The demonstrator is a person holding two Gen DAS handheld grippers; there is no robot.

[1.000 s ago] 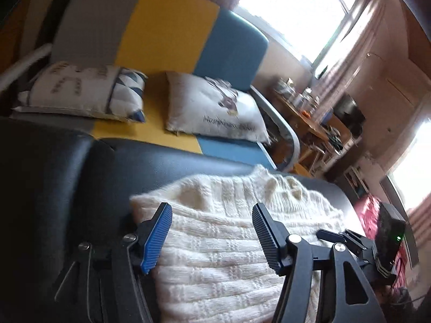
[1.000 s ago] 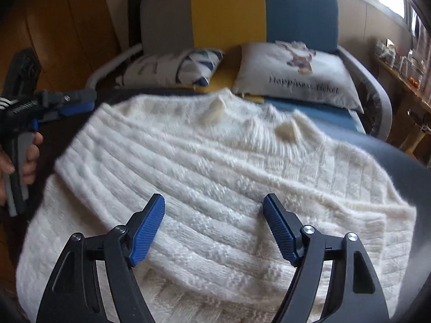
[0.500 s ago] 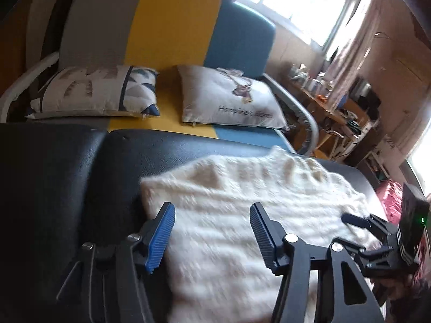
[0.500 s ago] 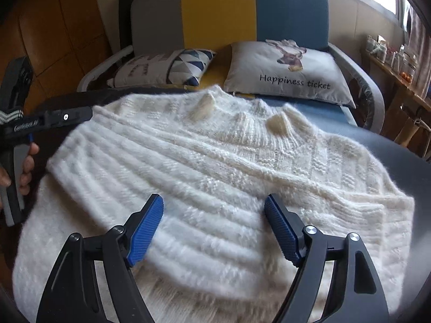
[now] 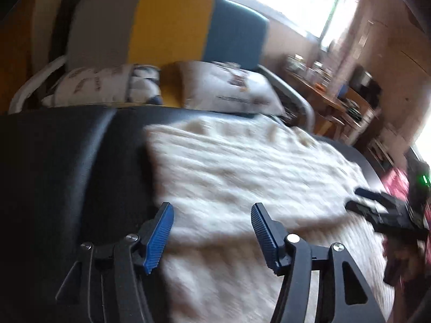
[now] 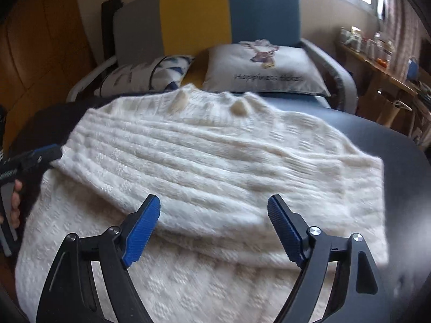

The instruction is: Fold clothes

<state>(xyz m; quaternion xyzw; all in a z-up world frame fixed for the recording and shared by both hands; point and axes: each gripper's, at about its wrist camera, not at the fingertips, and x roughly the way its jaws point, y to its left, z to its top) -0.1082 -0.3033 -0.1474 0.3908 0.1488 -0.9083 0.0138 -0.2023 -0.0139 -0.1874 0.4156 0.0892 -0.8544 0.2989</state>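
A cream knitted sweater (image 6: pixel 215 161) lies spread on a black padded surface (image 6: pixel 398 161), its upper part folded down over the lower part. My right gripper (image 6: pixel 214 207) hovers above the fold's near edge, its jaws opening, with nothing pressed between the blue pads. In the left wrist view the sweater (image 5: pixel 242 177) is blurred, and my left gripper (image 5: pixel 211 212) stands open over its near left edge, holding nothing. The right gripper (image 5: pixel 382 210) shows at the sweater's far right side. The left gripper (image 6: pixel 29 158), held by a hand (image 6: pixel 14 202), sits at the sweater's left edge.
Behind the black surface (image 5: pixel 54 161) stands a grey, yellow and blue sofa (image 6: pixel 204 18) with two cushions (image 6: pixel 258 67). A wooden side table (image 6: pixel 382 64) crowded with small items stands at the right under a bright window (image 5: pixel 282 0). Orange wood panelling (image 6: pixel 40 40) is at the left.
Both grippers have drawn back toward the near side of the sweater. The right gripper's jaws stand a little wider. The sweater lies as before.
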